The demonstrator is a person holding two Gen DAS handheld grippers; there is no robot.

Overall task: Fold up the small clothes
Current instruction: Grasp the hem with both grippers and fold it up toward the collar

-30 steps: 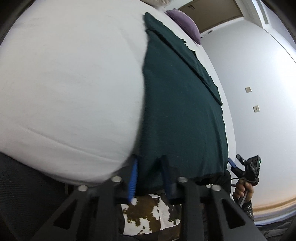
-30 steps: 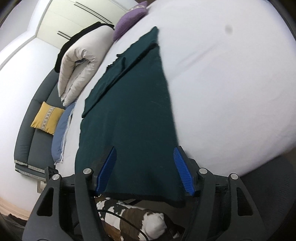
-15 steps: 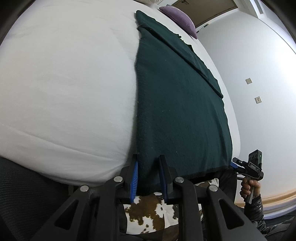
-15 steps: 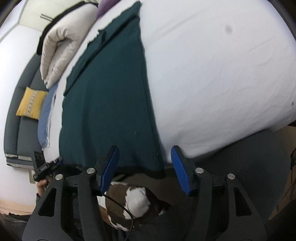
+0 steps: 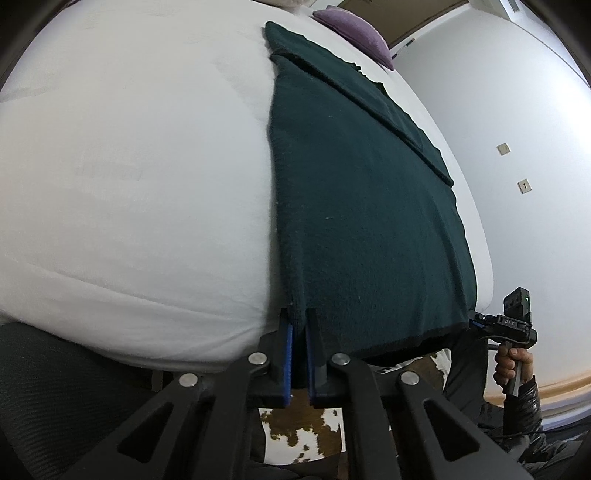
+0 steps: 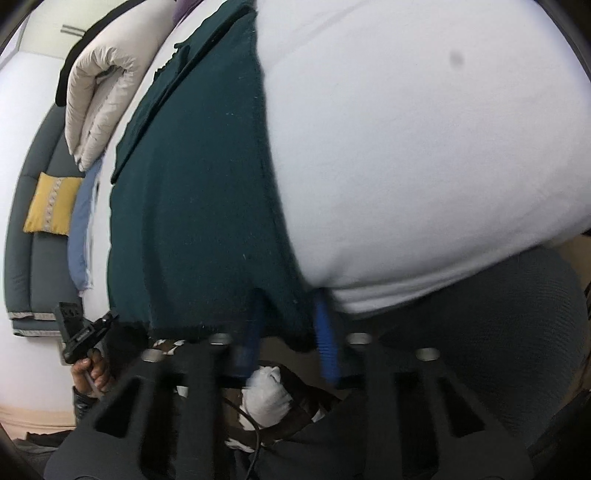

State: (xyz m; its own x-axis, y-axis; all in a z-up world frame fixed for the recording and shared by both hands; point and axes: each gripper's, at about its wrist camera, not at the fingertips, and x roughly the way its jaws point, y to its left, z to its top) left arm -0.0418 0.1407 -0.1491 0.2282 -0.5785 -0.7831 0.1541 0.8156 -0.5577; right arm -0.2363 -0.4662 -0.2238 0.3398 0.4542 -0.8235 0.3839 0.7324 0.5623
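Observation:
A dark green garment [image 5: 362,206] lies flat and long on the white bed [image 5: 129,177], its near hem hanging over the bed's front edge. My left gripper [image 5: 300,325] is shut on the garment's near left corner. In the right wrist view the garment [image 6: 192,192] fills the left half. My right gripper [image 6: 288,317] straddles the near right corner of the hem, its blue fingers [image 6: 325,332] still apart and blurred by motion. The right gripper also shows in the left wrist view [image 5: 480,323] at the hem's far corner.
A purple pillow [image 5: 354,20] lies at the bed's far end. A rolled beige duvet [image 6: 99,85] lies along the bed's left side, beside a grey sofa [image 6: 33,206] with a yellow cushion [image 6: 51,208]. A cow-print fabric [image 5: 299,432] lies below the bed's edge.
My left gripper has closed onto the garment's near left corner. My right gripper has moved forward onto the near right corner and its fingers have narrowed.

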